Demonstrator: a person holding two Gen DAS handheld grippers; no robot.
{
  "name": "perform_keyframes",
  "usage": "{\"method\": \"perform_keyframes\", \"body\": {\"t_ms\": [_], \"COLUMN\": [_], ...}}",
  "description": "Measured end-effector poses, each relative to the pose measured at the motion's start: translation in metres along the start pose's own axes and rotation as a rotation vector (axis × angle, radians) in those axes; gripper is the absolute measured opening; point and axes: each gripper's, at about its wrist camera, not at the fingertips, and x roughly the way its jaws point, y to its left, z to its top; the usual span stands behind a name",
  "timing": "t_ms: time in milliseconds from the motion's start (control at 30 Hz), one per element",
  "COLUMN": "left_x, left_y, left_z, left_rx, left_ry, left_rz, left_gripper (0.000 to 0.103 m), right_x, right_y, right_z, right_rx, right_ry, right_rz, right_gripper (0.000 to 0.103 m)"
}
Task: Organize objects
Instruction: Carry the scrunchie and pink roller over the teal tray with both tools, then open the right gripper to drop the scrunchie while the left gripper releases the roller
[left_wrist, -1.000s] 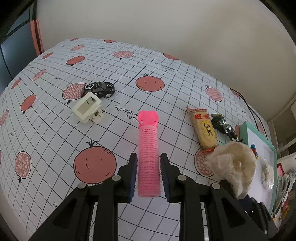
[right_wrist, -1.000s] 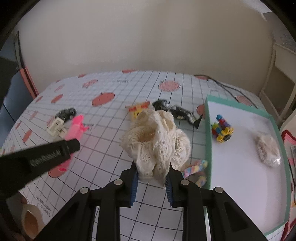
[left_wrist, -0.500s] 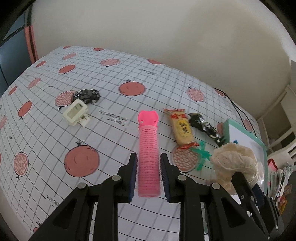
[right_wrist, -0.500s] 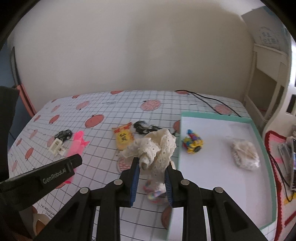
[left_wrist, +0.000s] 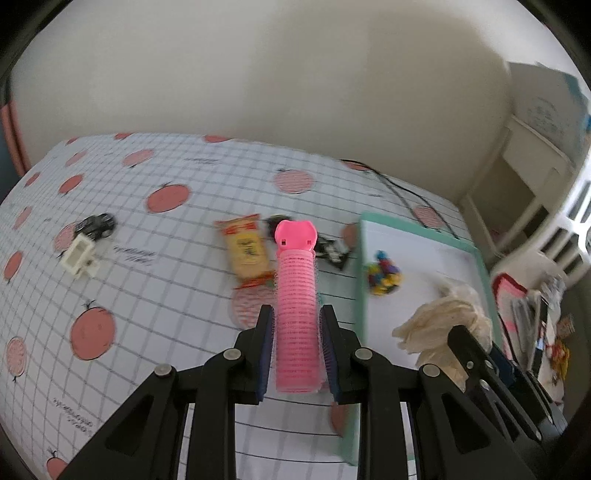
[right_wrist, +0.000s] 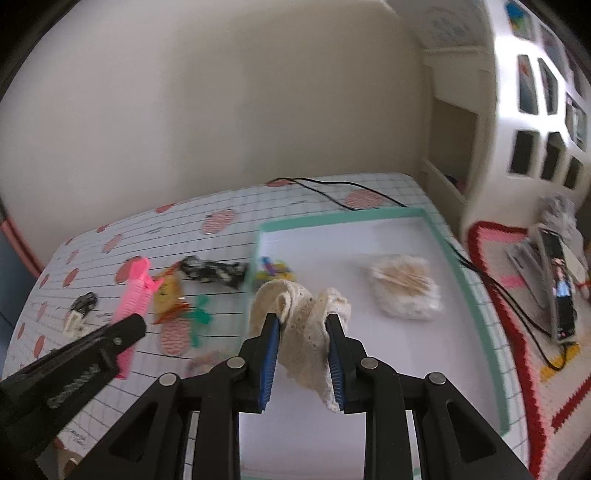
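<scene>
My left gripper (left_wrist: 297, 314) is shut on a pink hair roller clip (left_wrist: 296, 291) that sticks out forward, held above the tablecloth near the left rim of the green-edged white tray (left_wrist: 360, 258). My right gripper (right_wrist: 302, 321) is shut on a cream lace scrunchie (right_wrist: 301, 317), hanging over the tray (right_wrist: 369, 218). In the left wrist view the lace scrunchie (left_wrist: 439, 325) shows at the right, over the tray. Inside the tray lie a colourful bead toy (left_wrist: 383, 272) and a cream bag of sticks (right_wrist: 406, 291).
On the pomegranate-print tablecloth (left_wrist: 147, 295) lie a yellow snack packet (left_wrist: 245, 251), a black patterned hair tie (right_wrist: 212, 271), a black toy car (left_wrist: 96, 224), a white plug-like box (left_wrist: 79, 254) and a green bow (right_wrist: 201, 314). A black cable (right_wrist: 332, 192) runs past the tray. White shelves (right_wrist: 517, 110) stand at right.
Both grippers have swung to the right with their loads. The lace scrunchie now hangs over the tray, and the pink clip has come close to the tray's left rim.
</scene>
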Motion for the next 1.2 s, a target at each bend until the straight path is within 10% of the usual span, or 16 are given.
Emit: {"method": "perform_keyframes", "body": {"t_ms": [467,1200], "left_x": [0.021,0.069], "left_y": [-0.076,-0.097], "left_z": [-0.024,-0.05], "left_rx": [0.152,0.176], "left_ry": [0.034,0.155], "left_rz": [-0.104,-0.092], "left_gripper": [0.026,0.027], "right_x": [0.004,0.028], "right_y": [-0.081,-0.087], "right_z": [-0.005,-0.016], "right_rx": [0.11,0.119], "right_ry": [0.032,0.086], "right_rz": [-0.075,-0.082], "right_gripper": [0.027,0.028]}}
